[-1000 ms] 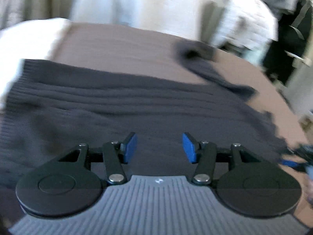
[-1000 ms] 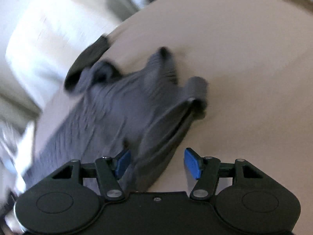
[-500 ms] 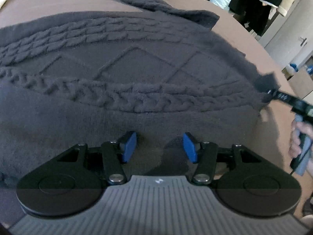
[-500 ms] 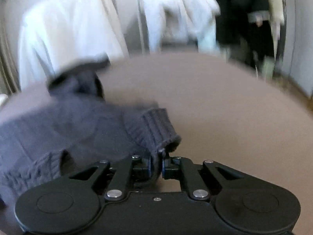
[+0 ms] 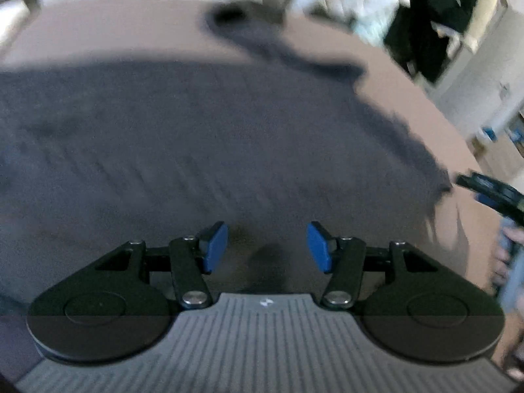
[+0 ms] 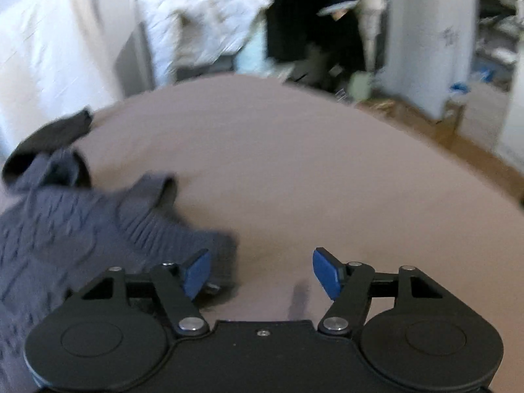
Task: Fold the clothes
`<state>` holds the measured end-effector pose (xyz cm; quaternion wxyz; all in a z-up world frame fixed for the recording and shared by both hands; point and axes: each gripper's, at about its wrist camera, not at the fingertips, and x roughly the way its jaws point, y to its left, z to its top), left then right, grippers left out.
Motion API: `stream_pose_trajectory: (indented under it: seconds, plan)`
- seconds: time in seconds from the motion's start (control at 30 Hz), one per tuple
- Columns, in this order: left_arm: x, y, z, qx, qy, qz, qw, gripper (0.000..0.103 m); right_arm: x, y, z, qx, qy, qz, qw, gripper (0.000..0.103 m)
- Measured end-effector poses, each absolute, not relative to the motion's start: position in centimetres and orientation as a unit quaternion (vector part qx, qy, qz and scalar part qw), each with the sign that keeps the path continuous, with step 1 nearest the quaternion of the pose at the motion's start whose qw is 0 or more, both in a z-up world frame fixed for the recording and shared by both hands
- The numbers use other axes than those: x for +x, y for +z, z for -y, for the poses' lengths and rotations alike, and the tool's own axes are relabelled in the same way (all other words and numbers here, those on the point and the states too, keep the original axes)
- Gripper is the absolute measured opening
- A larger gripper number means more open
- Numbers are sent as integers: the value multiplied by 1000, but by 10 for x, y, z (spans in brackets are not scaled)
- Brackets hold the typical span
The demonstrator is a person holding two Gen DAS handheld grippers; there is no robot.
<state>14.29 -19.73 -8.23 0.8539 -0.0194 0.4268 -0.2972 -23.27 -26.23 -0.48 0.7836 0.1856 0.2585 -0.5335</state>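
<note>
Across the brown surface [image 6: 294,170] lay the dark grey knitted sweater [image 5: 196,137], spread flat over most of the left side, one sleeve [image 5: 278,46] trailing away at the far edge. Over its near part hung the left gripper [image 5: 267,247], jaws apart and empty — beside the ribbed hem [image 6: 157,229] the right gripper [image 6: 261,273] was opening, nothing between its blue pads [image 6: 327,276].

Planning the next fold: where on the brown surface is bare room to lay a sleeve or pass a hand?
Bare: the brown surface right of the sweater's ribbed edge, out to its far rim. Also a strip beyond the sweater, left of the sleeve. Crowded: under the left tool, all knit.
</note>
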Motion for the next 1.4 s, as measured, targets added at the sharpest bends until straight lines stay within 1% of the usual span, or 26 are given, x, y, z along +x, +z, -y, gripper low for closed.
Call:
stream_pose_trajectory:
  seconds: [0.07,0.1,0.17,0.27,0.33,0.43,0.53,0.63,0.7,0.77,0.83,0.93,1.0,1.03,1.1,1.2,1.27,1.33,1.4]
  plan:
    - [150,-67,186,-12,-272,-391,879,56,-223,20,252,144,-517,-232,811,72]
    - [158,-63,181,-8,-262,-387,884,57,-214,32,247,122,-498,-222,829,72]
    - [182,-64,178,0,-240,-411,879,57,-186,48,244,91,-435,-228,866,72]
    - [222,-66,177,2,-194,-445,874,57,-119,59,249,93,-278,-272,917,72]
    - [247,-64,176,-9,-181,-450,875,57,-60,61,257,140,-156,-307,928,72]
    - [283,-62,179,-16,-169,-442,881,57,31,54,270,231,-59,-354,904,73]
    - [317,-61,174,-46,-161,-429,888,57,109,36,289,289,-57,-378,878,74]
    - [344,-58,158,-92,-146,-415,893,57,161,17,305,318,-65,-385,864,74]
    - [354,-59,147,-105,-135,-411,896,57,182,5,316,345,-90,-372,857,74]
    - [362,-62,138,-110,-128,-412,895,57,198,-9,329,388,-104,-356,843,77]
    - [362,-68,132,-104,-124,-419,893,57,207,-22,338,419,-122,-338,834,78]
    - [359,-76,123,-99,-117,-429,890,57,215,-33,340,419,-156,-308,840,77]
    - [355,-82,117,-96,-111,-434,889,57,218,-30,328,370,-173,-296,863,42]
    - [352,-84,114,-95,-108,-437,888,57,222,-24,320,337,-167,-301,876,12]
    - [344,-85,107,-96,-104,-442,886,56,219,-3,291,238,-178,-285,911,12]
    - [331,-77,89,-125,-107,-436,885,55,192,36,228,65,-173,-214,959,11]
    - [319,-70,73,-149,-107,-423,887,55,161,55,180,31,-105,-195,975,11]
    - [301,-61,60,-154,-90,-395,901,56,119,63,125,-7,-13,-198,980,11]
    - [285,-65,59,-123,-71,-383,913,57,86,50,76,-65,84,-248,963,11]
